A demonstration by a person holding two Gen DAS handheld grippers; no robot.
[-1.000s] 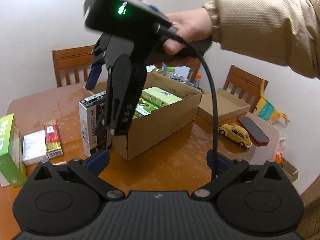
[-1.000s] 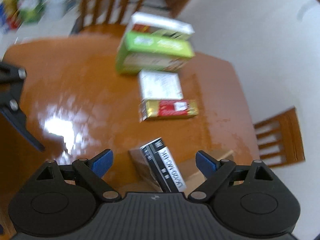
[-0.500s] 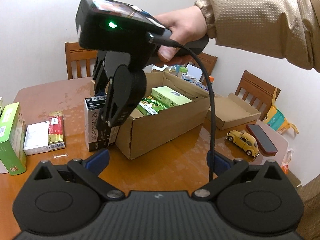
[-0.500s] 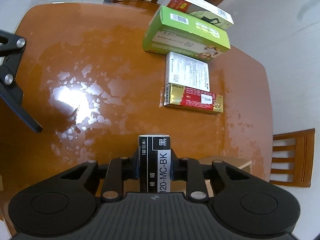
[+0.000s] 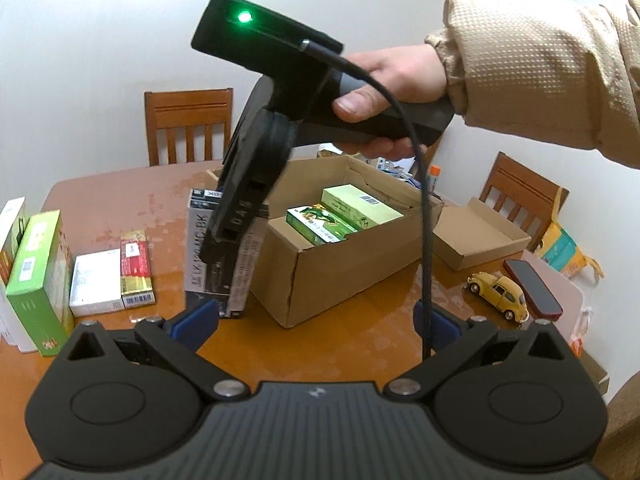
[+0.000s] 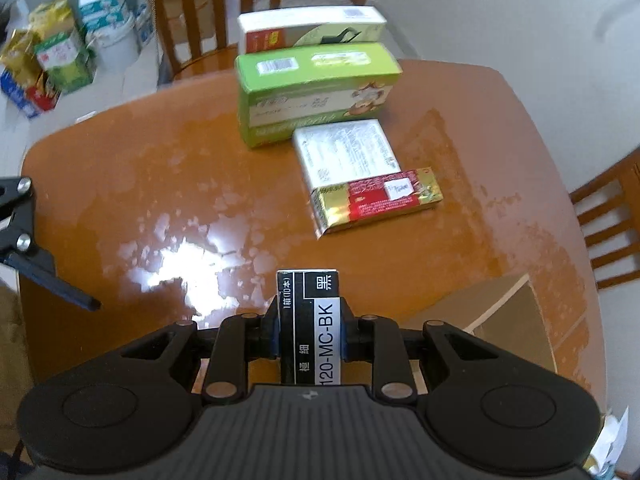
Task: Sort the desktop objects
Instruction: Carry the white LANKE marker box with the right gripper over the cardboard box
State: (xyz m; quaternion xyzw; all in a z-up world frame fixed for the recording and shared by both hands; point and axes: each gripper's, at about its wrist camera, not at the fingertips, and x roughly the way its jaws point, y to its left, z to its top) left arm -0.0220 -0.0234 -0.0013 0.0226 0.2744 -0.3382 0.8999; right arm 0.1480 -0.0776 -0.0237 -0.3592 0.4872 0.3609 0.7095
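1. Your right gripper [image 6: 309,336] has just been closing, and its pads now clamp the black pen box [image 6: 309,320] by its narrow sides, pointing steeply down at it.
2. The pen box stands upright on the table [image 6: 140,184] just beside the cardboard box [image 5: 344,260], likely its destination.
3. It is tall and slim, black with a white label band.
4. Your left gripper [image 5: 316,322] hangs wide, empty, over the near table edge.
5. Green and white cartons [image 6: 316,88] wait well apart.

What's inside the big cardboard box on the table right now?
The cardboard box holds two green cartons lying flat near its top. Anything beneath them is hidden by the cartons and the box walls.
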